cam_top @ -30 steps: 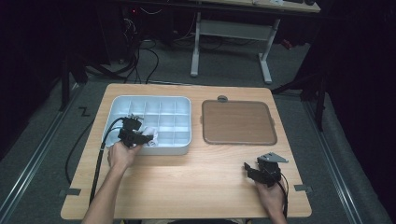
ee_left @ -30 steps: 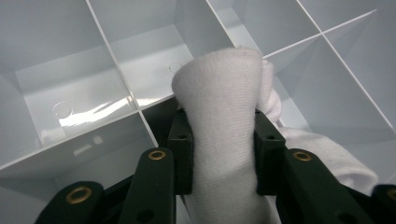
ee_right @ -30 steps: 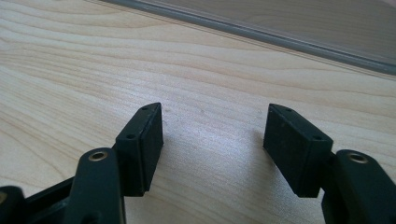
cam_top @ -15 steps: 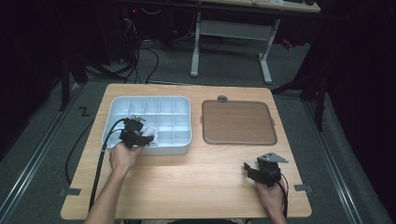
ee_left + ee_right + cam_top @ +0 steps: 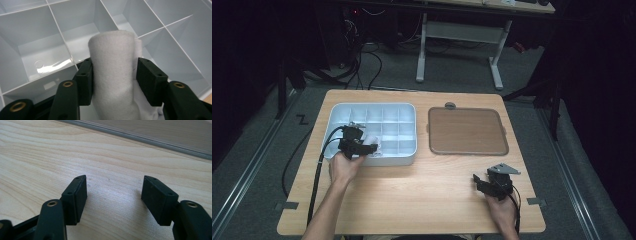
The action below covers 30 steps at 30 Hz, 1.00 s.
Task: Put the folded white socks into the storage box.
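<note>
Your left hand-held gripper [image 5: 113, 82] has just been spreading around the white rolled cloth [image 5: 113, 75] at centre frame, so you're likely releasing it into the compartment tray [image 5: 407, 112].

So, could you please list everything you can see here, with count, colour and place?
Divided tray: one, white, left half of the table.
Rolled cloth: one, white, in a near-left compartment of the tray, between the left tongs.
Flat tray: one, brown with grey rim, right of the divided tray.
Table: one, light wood.
Desk frame: one, white, on the floor behind.
Left tongs: black, jaws just opening, cloth between them.
Right tongs: black, open over bare wood, near-right.
</note>
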### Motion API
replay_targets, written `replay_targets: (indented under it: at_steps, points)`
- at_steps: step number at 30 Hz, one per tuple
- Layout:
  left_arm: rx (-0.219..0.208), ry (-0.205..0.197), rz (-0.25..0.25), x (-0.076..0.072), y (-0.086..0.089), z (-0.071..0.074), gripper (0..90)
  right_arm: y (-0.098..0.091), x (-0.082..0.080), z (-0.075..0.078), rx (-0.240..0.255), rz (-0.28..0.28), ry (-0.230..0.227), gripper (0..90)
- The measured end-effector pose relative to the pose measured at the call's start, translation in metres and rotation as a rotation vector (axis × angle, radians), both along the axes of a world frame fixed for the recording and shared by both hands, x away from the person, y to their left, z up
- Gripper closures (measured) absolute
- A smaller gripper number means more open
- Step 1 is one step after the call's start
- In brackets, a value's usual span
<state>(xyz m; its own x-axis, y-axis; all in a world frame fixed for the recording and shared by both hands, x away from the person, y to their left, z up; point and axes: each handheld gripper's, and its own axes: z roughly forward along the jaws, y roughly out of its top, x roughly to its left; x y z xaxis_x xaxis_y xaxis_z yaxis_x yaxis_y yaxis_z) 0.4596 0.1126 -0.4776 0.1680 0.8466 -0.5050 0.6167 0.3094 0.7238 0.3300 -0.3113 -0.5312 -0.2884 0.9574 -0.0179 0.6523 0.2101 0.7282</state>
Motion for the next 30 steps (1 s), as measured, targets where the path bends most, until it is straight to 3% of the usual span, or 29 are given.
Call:
replay_targets:
  at_steps: [8,17,24,30]
  points:
    - [-0.019,-0.009,0.002,-0.004,0.006,0.007,39.0,0.0,0.0,0.0,0.0,0.0,0.0,37.9]
    - [-0.046,-0.071,0.033,-0.012,0.013,0.022,38.3,0.0,0.0,0.0,0.0,0.002,0.0,37.8]
    - [-0.032,-0.131,0.034,-0.02,0.011,0.036,51.4,0.0,0.0,0.0,0.001,0.002,0.0,37.7]
    - [0.005,-0.119,0.037,-0.019,0.007,0.034,67.2,0.0,0.0,0.0,0.003,0.002,0.001,37.7]
